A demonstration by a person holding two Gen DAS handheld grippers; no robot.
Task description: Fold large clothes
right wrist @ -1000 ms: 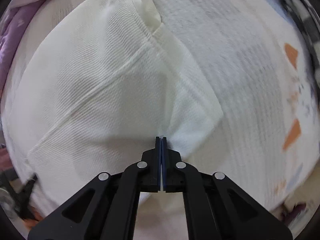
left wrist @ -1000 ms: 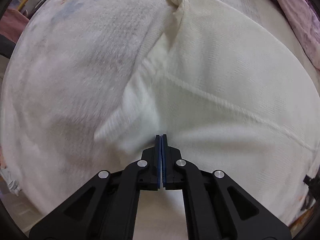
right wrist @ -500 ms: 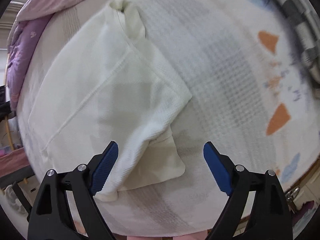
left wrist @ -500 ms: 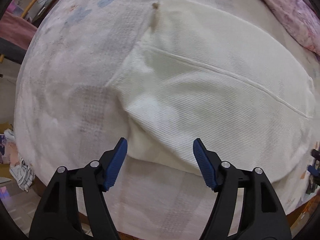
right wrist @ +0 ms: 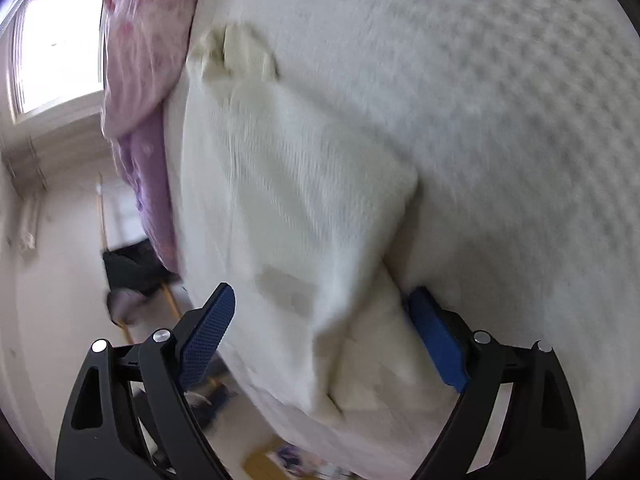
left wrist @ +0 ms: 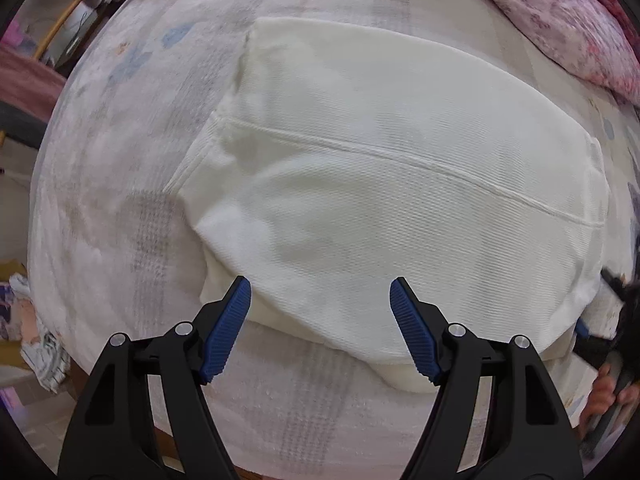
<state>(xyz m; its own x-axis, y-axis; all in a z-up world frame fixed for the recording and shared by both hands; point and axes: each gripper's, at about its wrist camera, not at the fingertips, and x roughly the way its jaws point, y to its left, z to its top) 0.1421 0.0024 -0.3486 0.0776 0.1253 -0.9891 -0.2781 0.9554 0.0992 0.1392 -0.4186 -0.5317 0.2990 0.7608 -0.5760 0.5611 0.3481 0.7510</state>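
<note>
A cream knitted garment (left wrist: 400, 184) lies folded on the white bed cover (left wrist: 120, 184), with a raised seam running across it. My left gripper (left wrist: 320, 320) is open and empty, just above the garment's near edge. My right gripper (right wrist: 324, 332) is open too, its blue pads either side of the garment's (right wrist: 296, 208) near corner; nothing is gripped. The right wrist view is tilted and blurred. The right gripper and the hand holding it also show at the right edge of the left wrist view (left wrist: 612, 364).
A pink and purple floral quilt (left wrist: 560, 12) lies bunched at the far side of the bed; it also shows in the right wrist view (right wrist: 148, 80). The bed's near edge drops to the floor, where clutter (left wrist: 36, 340) lies. A window (right wrist: 56, 52) is at far left.
Both grippers, shut on the garment a second ago, have opened and let it go. They have drawn back from it. The right gripper has swung round and tilted.
</note>
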